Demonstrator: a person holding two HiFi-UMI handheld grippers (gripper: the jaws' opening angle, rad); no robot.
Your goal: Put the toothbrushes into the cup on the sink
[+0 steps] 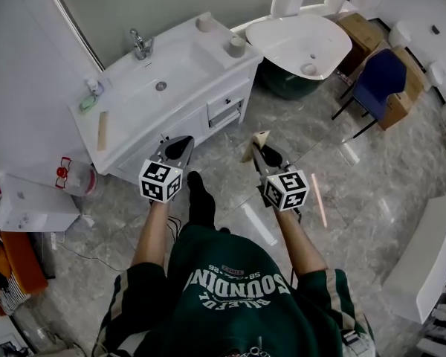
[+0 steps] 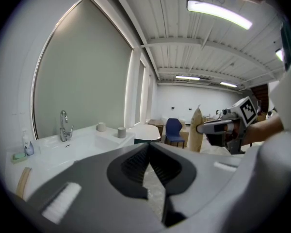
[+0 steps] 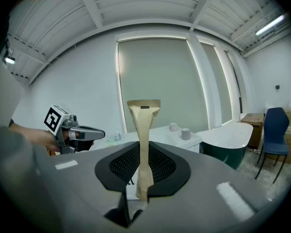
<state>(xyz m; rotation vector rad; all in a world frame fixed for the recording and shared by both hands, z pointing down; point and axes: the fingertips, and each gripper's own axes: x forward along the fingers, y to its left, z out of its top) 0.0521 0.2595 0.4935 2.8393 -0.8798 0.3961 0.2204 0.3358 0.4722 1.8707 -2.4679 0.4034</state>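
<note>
Ahead of the right gripper [image 3: 141, 152], its low-pinched tan paper-wrapped toothbrush [image 3: 144, 125] could swivel loose before reaching the grey round cup [image 3: 185, 134]; the left gripper [image 2: 148, 149] is pressed together, empty.

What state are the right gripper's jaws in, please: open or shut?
Shut on the paper-wrapped toothbrush: the jaws of the right gripper pinch its lower part, and it stands upright.
</note>
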